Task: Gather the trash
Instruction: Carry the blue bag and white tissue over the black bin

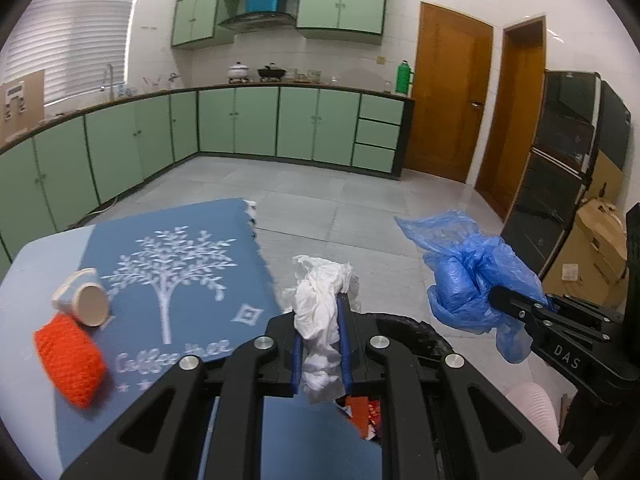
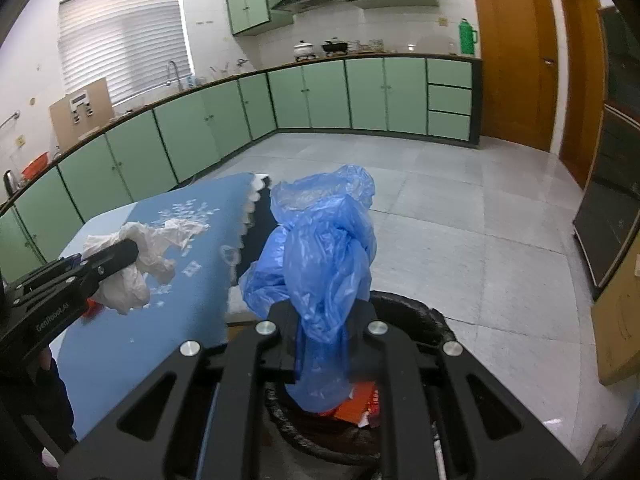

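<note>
My left gripper (image 1: 322, 320) is shut on a crumpled white tissue (image 1: 320, 312), held over the table's right edge; the tissue also shows in the right wrist view (image 2: 136, 264). My right gripper (image 2: 324, 320) is shut on a crumpled blue plastic bag (image 2: 324, 240), held above a black trash bin (image 2: 420, 316) on the floor. The blue bag shows at the right in the left wrist view (image 1: 464, 272). Red wrappers (image 2: 356, 404) lie inside the bin. A tipped paper cup (image 1: 82, 298) and an orange knitted piece (image 1: 70, 360) lie on the blue tablecloth (image 1: 192, 280).
Green kitchen cabinets (image 1: 256, 124) run along the far walls. Wooden doors (image 1: 448, 92) and a black fridge (image 1: 560, 168) stand at the right, with cardboard boxes (image 1: 592, 252) beside it. The grey tiled floor (image 2: 460, 220) lies beyond the bin.
</note>
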A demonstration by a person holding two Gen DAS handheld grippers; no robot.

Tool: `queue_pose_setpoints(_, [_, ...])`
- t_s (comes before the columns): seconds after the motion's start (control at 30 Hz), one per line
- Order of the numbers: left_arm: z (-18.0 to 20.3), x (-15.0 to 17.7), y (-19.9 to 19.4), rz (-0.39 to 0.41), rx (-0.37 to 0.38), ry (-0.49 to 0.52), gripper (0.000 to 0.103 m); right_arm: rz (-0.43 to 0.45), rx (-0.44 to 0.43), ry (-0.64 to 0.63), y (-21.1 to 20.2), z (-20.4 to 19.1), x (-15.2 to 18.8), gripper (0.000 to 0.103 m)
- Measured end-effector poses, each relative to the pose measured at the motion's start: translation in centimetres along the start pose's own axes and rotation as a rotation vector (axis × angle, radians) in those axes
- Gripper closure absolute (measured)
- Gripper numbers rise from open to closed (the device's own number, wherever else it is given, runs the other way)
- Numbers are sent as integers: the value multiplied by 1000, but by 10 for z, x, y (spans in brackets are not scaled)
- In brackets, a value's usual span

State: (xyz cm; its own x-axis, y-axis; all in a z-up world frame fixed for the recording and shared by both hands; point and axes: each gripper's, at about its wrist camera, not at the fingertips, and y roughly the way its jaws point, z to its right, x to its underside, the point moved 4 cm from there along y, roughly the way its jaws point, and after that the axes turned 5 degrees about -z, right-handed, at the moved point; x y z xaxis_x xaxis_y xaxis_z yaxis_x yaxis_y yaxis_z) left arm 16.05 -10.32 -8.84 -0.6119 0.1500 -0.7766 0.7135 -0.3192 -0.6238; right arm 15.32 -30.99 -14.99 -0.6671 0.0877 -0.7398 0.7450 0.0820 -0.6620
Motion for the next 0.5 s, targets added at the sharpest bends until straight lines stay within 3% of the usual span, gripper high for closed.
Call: queue_pose_setpoints(0.5, [48, 15, 64, -108, 61, 46, 88, -59, 85, 88, 21, 54, 26, 91])
